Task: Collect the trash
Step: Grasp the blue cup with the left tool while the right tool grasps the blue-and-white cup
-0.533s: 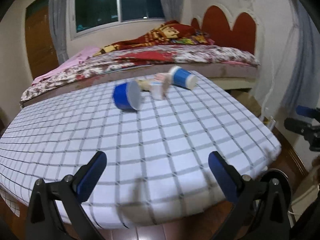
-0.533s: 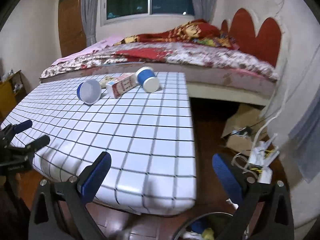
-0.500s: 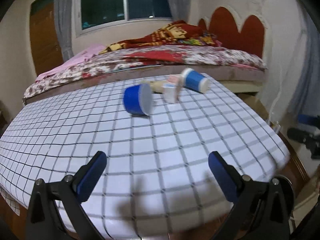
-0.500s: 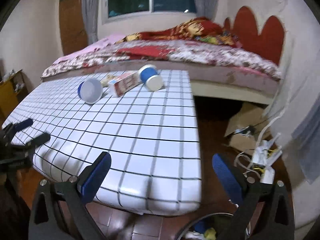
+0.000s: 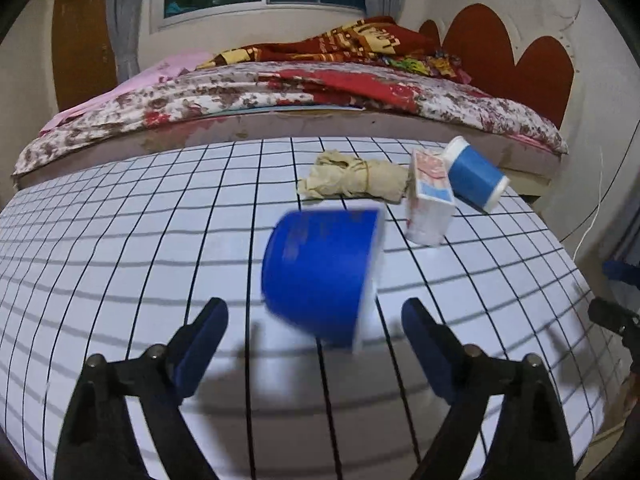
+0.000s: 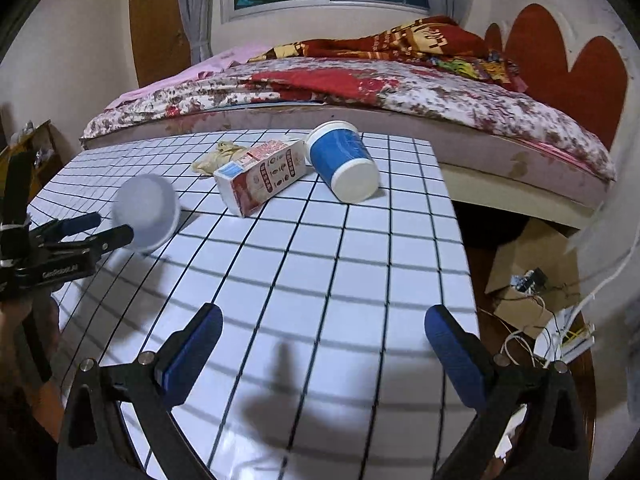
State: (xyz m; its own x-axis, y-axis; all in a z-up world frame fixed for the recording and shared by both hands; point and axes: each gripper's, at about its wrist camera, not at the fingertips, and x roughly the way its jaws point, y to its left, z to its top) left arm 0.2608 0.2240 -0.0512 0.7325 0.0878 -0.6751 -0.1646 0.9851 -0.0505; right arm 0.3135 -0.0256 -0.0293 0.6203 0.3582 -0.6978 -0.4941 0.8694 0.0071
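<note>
A blue paper cup (image 5: 320, 272) lies on its side on the checked table (image 5: 120, 264), just ahead of my open left gripper (image 5: 314, 320); its white base shows in the right wrist view (image 6: 146, 212). Behind it lie a crumpled beige paper wad (image 5: 356, 178), a small milk carton (image 5: 430, 200) and a second blue cup (image 5: 474, 174). The carton (image 6: 262, 176) and second cup (image 6: 344, 164) also show in the right wrist view. My right gripper (image 6: 324, 340) is open and empty over the table's near right part. The left gripper (image 6: 96, 228) appears at the left there.
A bed with a floral cover (image 6: 360, 88) stands behind the table. A cardboard box (image 6: 532, 256) and tangled cables (image 6: 560, 328) lie on the floor to the right of the table's right edge (image 6: 460, 240).
My left gripper has moved forward over the table close to the near blue cup. My right gripper has also moved forward over the table.
</note>
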